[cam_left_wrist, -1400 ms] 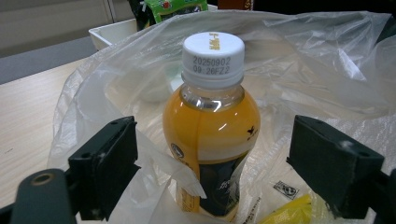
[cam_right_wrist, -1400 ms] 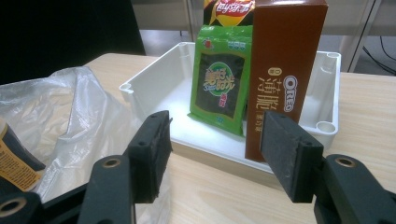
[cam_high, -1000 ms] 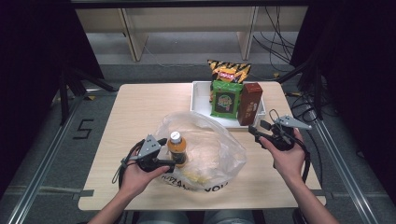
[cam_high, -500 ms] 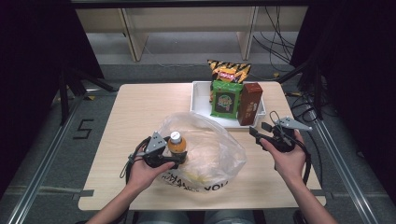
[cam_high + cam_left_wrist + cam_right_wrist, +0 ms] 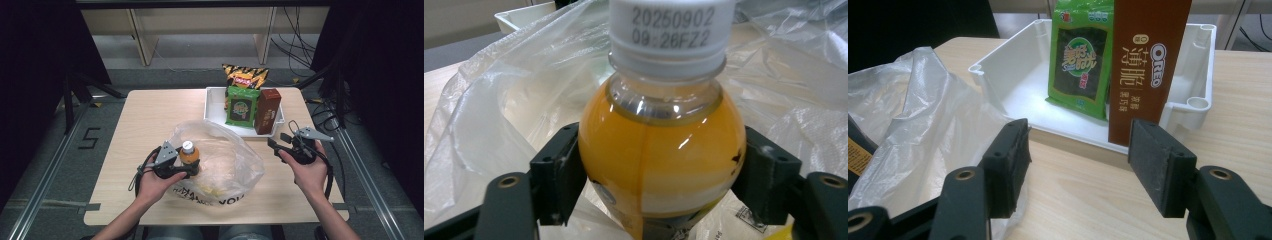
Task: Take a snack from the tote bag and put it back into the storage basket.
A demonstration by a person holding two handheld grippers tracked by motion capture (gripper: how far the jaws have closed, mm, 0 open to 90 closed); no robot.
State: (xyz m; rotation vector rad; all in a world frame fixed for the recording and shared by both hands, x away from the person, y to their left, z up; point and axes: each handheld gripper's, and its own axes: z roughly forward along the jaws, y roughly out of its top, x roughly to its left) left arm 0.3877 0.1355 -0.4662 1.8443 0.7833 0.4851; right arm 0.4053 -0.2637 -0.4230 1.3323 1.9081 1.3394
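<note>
as plastic bag (image 5: 225,160) holds orange drink bottle (image 5: 661,160), white tray (image 5: 215,102) holds snacks.

Bottle cap (image 5: 671,22) reads 20250902 / 09:26FZ2 (2 lines), brown box (image 5: 1148,65) OREO, floor mark (image 5: 89,138) 5.

open gripper (image 5: 1078,165), white tray (image 5: 1013,70), brown box (image 5: 1143,65)

A tray (image 5: 215,107) sits near the table's (image 5: 150,120) far right corner, holding a seaweed packet (image 5: 241,106) with a biscuit box (image 5: 267,111) just right of it and a crisp bag (image 5: 244,76) behind. Toward the near edge lies a plastic bag (image 5: 227,160), with a bottle (image 5: 189,154) upright at its left side.
</note>
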